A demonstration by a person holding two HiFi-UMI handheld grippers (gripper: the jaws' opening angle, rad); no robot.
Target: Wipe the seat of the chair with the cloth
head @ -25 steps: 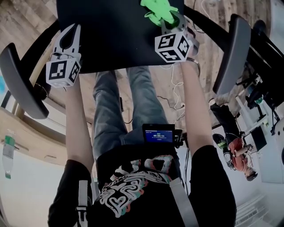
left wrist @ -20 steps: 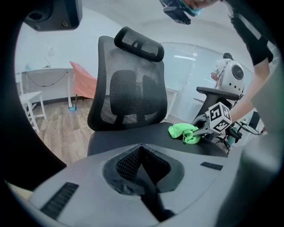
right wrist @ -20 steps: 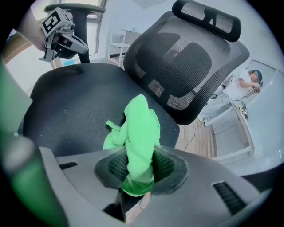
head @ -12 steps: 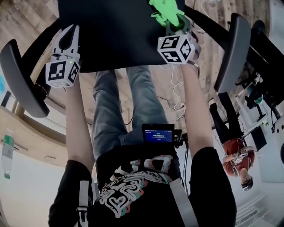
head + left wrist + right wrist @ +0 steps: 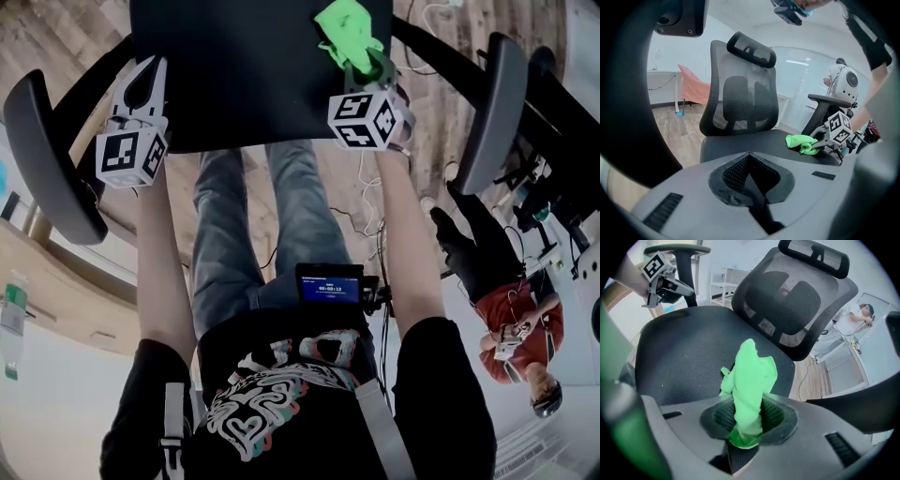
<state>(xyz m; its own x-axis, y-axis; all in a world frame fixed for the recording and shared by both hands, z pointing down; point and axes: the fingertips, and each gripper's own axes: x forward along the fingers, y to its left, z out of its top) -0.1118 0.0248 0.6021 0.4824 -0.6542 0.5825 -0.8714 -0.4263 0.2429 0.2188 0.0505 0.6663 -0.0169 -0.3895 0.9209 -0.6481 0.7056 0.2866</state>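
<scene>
Item: hand-held wiping set at an office chair, listed from nearest outward.

1. Wearer's torso, lower centre of the head view: black printed shirt, with a small device showing a lit blue screen at the waist. Jeans-clad legs run up the frame toward the chair.
2. Left gripper, upper left of the head view, marker cube behind it. In its own view the jaws meet edge to edge with nothing between them. It sits above the front left part of the seat; whether it touches the seat cannot be told.
3. Right gripper, upper centre-right of the head view. Its jaws are clenched on the bunched lower end of the green cloth.
4. Cloth: crumpled, fanning out past the jaw tips. In the left gripper view it appears to rest on the seat's right side, just ahead of the right gripper.
5. Seat: dark fabric, filling the top of the head view.
6. Armrests: one at the left edge, one at the right, both dark and curved.
7. Mesh backrest with headrest, upper right of the right gripper view.
8. Wooden floor, with a pale cable trailing under the chair.
9. Second person, red top, lower right of the head view, well apart from the chair.
</scene>
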